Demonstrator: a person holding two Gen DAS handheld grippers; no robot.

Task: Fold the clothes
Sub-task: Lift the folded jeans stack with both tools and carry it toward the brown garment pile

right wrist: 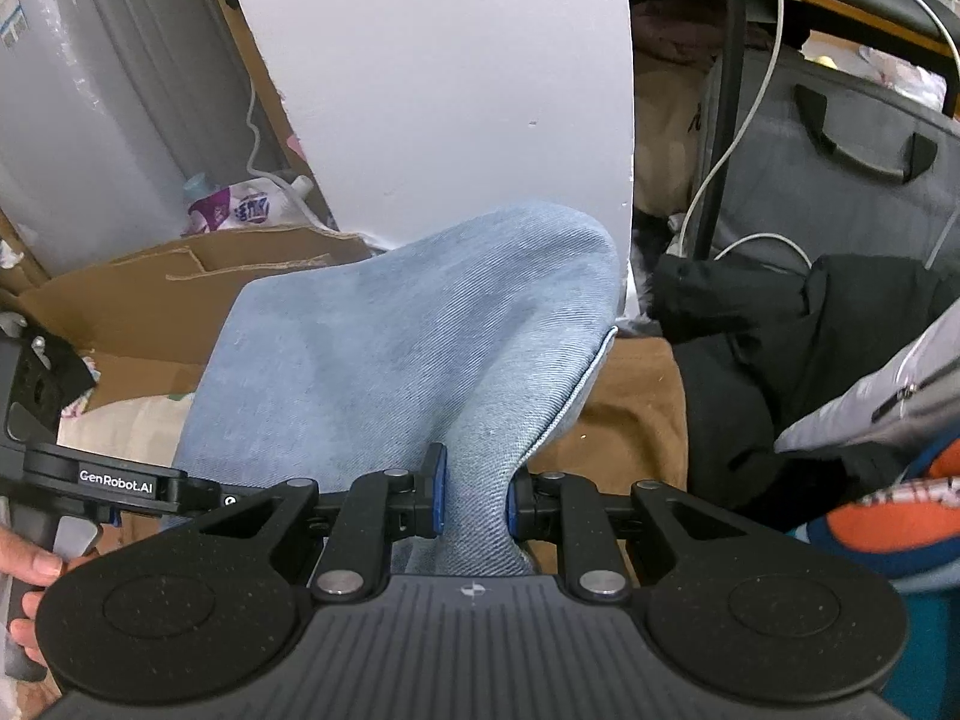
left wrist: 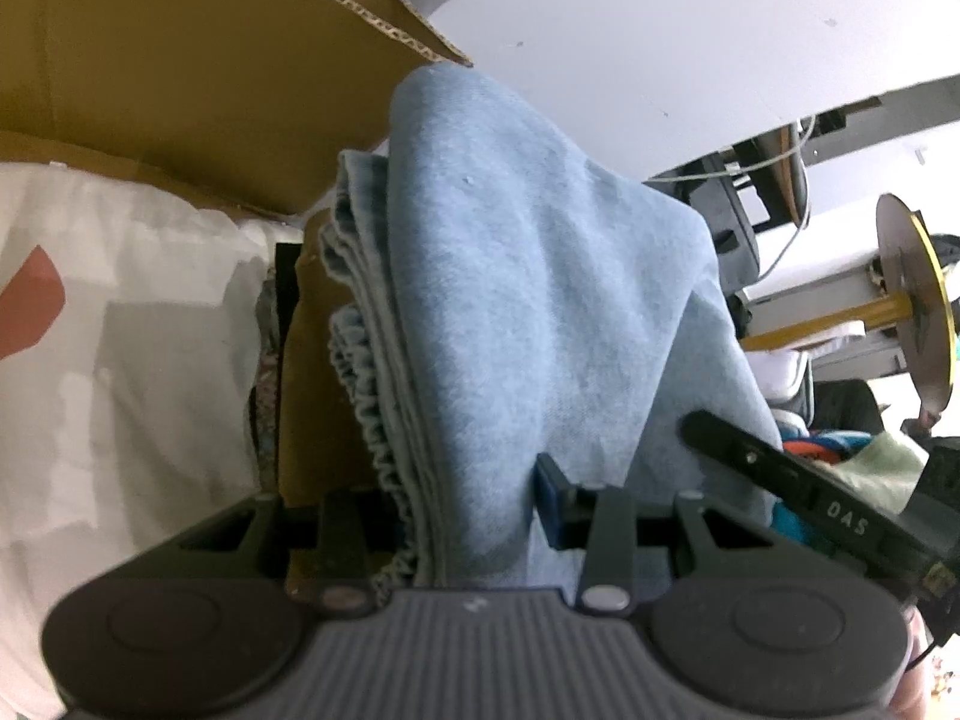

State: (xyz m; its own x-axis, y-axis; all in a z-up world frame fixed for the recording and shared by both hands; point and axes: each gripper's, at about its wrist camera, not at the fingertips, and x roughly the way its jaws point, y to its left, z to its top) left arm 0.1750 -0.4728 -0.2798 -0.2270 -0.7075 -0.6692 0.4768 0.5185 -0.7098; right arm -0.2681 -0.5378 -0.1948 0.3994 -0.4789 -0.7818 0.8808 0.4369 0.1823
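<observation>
A folded pair of light blue jeans fills the middle of the left wrist view, its layered hems showing on the left side. My left gripper is shut on the jeans, which hide most of its fingers; one blue pad shows. In the right wrist view the same jeans hang forward over my right gripper, whose blue pads are shut on the denim. Both grippers hold the bundle up in the air.
An open cardboard box with a white garment lies to the left. A brown garment, black jacket and grey bag lie to the right. A white board stands ahead.
</observation>
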